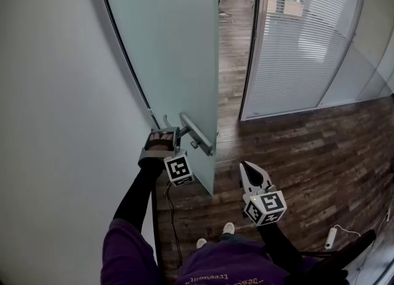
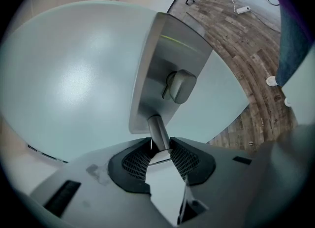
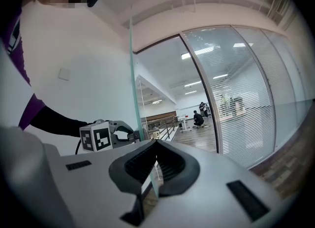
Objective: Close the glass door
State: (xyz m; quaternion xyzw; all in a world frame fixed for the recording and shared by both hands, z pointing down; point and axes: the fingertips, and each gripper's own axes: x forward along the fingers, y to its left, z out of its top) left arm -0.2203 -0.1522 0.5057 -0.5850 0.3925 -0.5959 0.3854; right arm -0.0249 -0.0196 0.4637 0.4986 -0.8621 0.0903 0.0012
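The frosted glass door (image 1: 178,50) stands ajar, its free edge toward the doorway. A metal lever handle (image 1: 196,135) sticks out of a steel plate (image 2: 162,69) that also carries a lock knob (image 2: 180,85). My left gripper (image 1: 177,132) is shut on the handle; in the left gripper view its jaws (image 2: 160,146) pinch the handle's round stem (image 2: 157,131). My right gripper (image 1: 247,168) hangs free to the right of the door edge, pointing up, shut with nothing in it. In the right gripper view the closed jaw tips (image 3: 156,144) face the door edge (image 3: 133,84), with the left gripper (image 3: 106,134) beside it.
A plain white wall (image 1: 55,93) runs along the left. A glass partition with blinds (image 1: 301,44) bounds the doorway gap (image 1: 233,50) on the right. Dark wood floor (image 1: 308,154) lies below, with a white cable (image 1: 335,234) on it. People (image 3: 199,118) are far down the corridor.
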